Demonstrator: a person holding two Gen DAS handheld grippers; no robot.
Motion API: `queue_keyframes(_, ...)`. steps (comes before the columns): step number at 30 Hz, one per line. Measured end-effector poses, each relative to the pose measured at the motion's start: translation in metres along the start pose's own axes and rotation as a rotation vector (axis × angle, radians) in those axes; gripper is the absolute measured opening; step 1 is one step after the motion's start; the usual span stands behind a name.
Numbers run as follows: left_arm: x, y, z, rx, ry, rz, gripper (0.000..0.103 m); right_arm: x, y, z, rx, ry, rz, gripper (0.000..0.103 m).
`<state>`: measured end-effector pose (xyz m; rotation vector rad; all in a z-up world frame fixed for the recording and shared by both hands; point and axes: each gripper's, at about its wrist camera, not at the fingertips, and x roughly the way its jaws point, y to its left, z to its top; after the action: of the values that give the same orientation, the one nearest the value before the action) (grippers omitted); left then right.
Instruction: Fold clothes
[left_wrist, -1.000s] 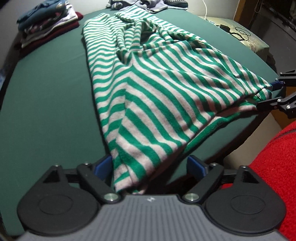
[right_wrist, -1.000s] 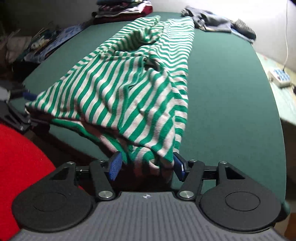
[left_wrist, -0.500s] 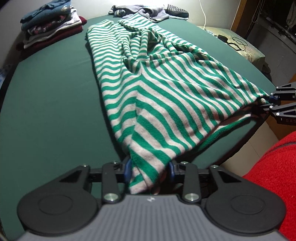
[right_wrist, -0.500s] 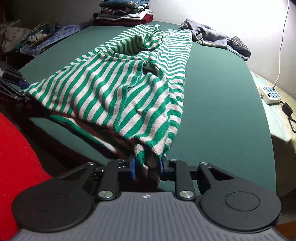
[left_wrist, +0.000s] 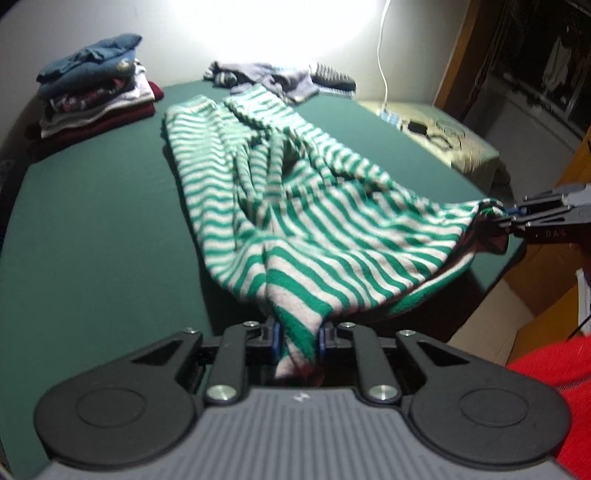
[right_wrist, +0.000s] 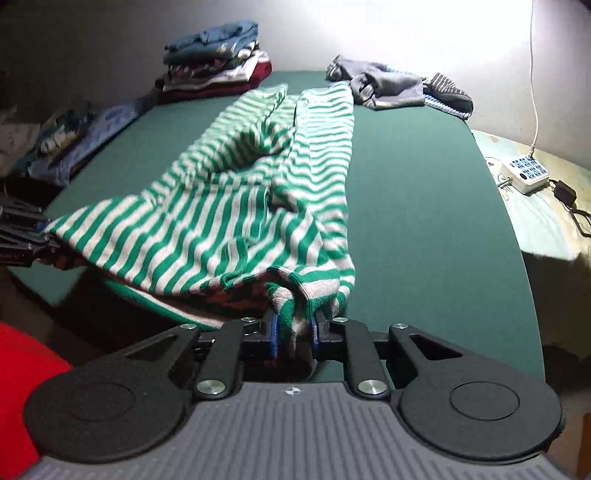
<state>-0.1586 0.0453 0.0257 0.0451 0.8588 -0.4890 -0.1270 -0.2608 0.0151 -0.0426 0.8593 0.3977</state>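
Both claws point slantwise down at the green worktop (left_wrist: 92, 229). The left claw (left_wrist: 297, 341) has just closed and pinches one near corner of the one striped garment (left_wrist: 295, 206); the right claw (right_wrist: 293, 334) has also just closed and pinches the other corner. The garment stretches away ahead of both claws. Beyond it lie one folded stack (right_wrist: 218, 62) and one loose heap (right_wrist: 391, 86).
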Motion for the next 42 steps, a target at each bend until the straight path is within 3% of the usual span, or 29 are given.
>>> queue_keyframes(4,-0.002,0.011,0.026,-0.014,-0.054,0.011,0.014,-0.004,-0.013,0.027,0.045,-0.059,0.029,0.017)
queue_keyframes(12,0.022,0.041,0.079,-0.089,-0.117,0.078,0.014,0.024,-0.035,0.087,0.003,-0.166,0.085,0.017)
queue_keyframes(21,0.084,0.075,0.123,-0.162,-0.079,0.161,0.014,0.092,-0.068,0.132,-0.01,-0.156,0.128,0.017)
queue_keyframes(29,0.141,0.1,0.143,-0.203,0.004,0.199,0.015,0.144,-0.088,0.147,0.046,-0.099,0.162,0.017)
queue_keyframes(34,0.164,0.113,0.147,-0.223,0.026,0.226,0.024,0.168,-0.098,0.154,0.101,-0.078,0.166,0.023)
queue_keyframes(37,0.168,0.117,0.149,-0.234,0.021,0.238,0.035,0.176,-0.104,0.159,0.13,-0.084,0.142,0.039)
queue_keyframes(40,0.154,0.118,0.15,-0.229,-0.01,0.274,0.048,0.159,-0.116,0.166,0.183,-0.16,0.14,0.041)
queue_keyframes(42,0.136,0.122,0.149,-0.245,-0.042,0.287,0.048,0.14,-0.12,0.169,0.178,-0.215,0.17,0.041)
